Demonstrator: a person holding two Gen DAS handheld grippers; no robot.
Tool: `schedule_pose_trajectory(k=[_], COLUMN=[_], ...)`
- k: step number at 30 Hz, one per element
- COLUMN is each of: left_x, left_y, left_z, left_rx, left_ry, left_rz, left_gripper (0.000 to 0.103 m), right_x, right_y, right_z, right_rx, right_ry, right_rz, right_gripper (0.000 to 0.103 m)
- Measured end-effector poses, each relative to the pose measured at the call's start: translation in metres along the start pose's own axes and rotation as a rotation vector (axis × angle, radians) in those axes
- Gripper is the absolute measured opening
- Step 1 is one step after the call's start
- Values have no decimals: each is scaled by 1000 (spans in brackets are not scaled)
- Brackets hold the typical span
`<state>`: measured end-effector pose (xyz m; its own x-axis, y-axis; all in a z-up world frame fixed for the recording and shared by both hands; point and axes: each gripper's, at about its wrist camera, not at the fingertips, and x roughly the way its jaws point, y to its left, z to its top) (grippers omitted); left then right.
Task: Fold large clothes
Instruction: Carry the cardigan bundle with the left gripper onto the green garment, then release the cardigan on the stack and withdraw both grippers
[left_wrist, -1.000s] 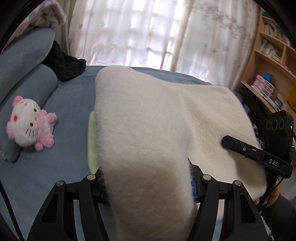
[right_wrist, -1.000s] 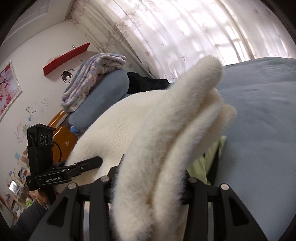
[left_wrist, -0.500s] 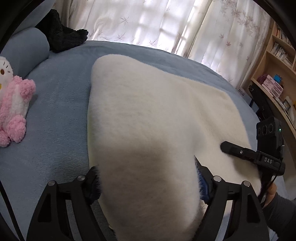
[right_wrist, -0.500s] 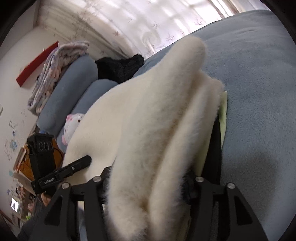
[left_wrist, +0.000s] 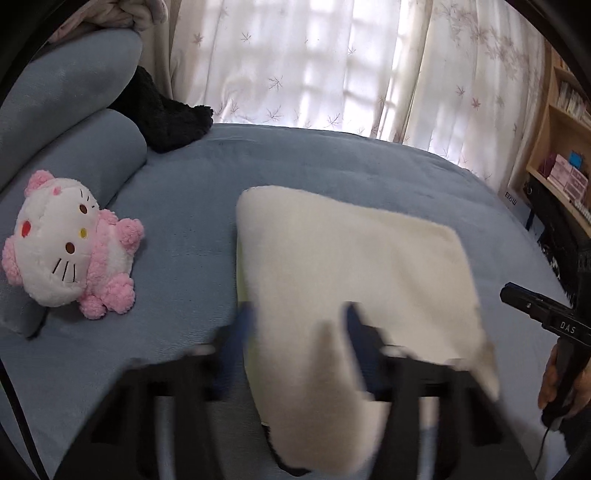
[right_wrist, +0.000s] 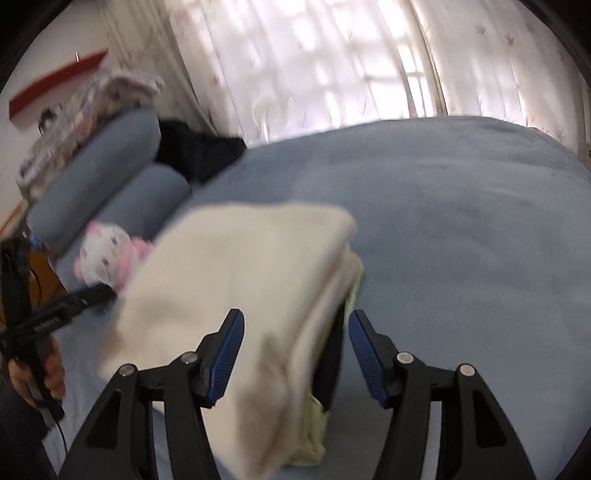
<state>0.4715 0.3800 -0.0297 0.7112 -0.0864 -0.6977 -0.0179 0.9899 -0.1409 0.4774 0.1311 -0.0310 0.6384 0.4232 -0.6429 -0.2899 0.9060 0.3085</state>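
Observation:
A cream fleece garment with a pale green lining lies folded into a rectangle on the blue bed. My left gripper is open and motion-blurred, its fingers straddling the garment's near edge. In the right wrist view the same garment lies flat, and my right gripper is open with its blue pads on either side of the near folded corner, not pinching it. Each gripper shows at the edge of the other's view.
A pink and white plush cat lies left of the garment by blue bolster pillows. A black fuzzy item sits near the curtains. A bookshelf stands right of the bed.
Both grippers have opened and let the garment go. It has dropped from held up to lying flat on the bed, and both grippers have drawn back from it.

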Motion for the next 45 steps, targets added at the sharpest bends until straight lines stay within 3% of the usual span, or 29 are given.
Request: schedule_pose_trajectory(k=[1, 3, 6, 8, 11, 17, 19, 21, 23, 28, 33, 38, 41, 45], left_x=[0, 5, 18, 29, 32, 35, 34, 31, 26, -7, -59, -130, -169, -211], left_y=[-3, -12, -28, -34, -34, -29, -30, -30, -28, -33, -58, -98, -121, -150], left_z=[2, 3, -5, -13, -21, -30, -30, -29, -30, -44, -53, -65, -75, -92], left_rx=[-4, 9, 59, 105, 149, 138, 124, 91, 47, -11, -17, 2, 27, 38], left_ry=[3, 10, 37, 54, 42, 55, 59, 67, 91, 103, 108, 71, 39, 48], left_rz=[-1, 7, 22, 77, 133, 153, 168, 173, 165, 149, 117, 66, 52, 16], left_gripper=[24, 23, 22, 22, 24, 24, 25, 33, 60, 61, 62, 77, 79, 83], right_x=[0, 10, 34, 48, 60, 56, 53, 49, 42, 2, -64, -147, -202, -256], right_y=[2, 7, 27, 30, 20, 8, 13, 12, 11, 6, 3, 7, 16, 23], right_z=[3, 6, 8, 2, -9, -20, -19, -18, -18, -19, -20, -20, -25, -36], right_rx=[12, 21, 17, -1, -18, -46, -54, -43, -33, -3, 51, 68, 47, 28], right_ry=[0, 26, 70, 89, 110, 113, 122, 140, 164, 190, 201, 171, 153, 164], right_rz=[18, 52, 62, 18, -68, -85, -119, -134, -172, -181, -143, -136, -142, -131], right_gripper=[47, 35, 29, 29, 12, 11, 15, 15, 15, 15, 15, 15, 15, 26])
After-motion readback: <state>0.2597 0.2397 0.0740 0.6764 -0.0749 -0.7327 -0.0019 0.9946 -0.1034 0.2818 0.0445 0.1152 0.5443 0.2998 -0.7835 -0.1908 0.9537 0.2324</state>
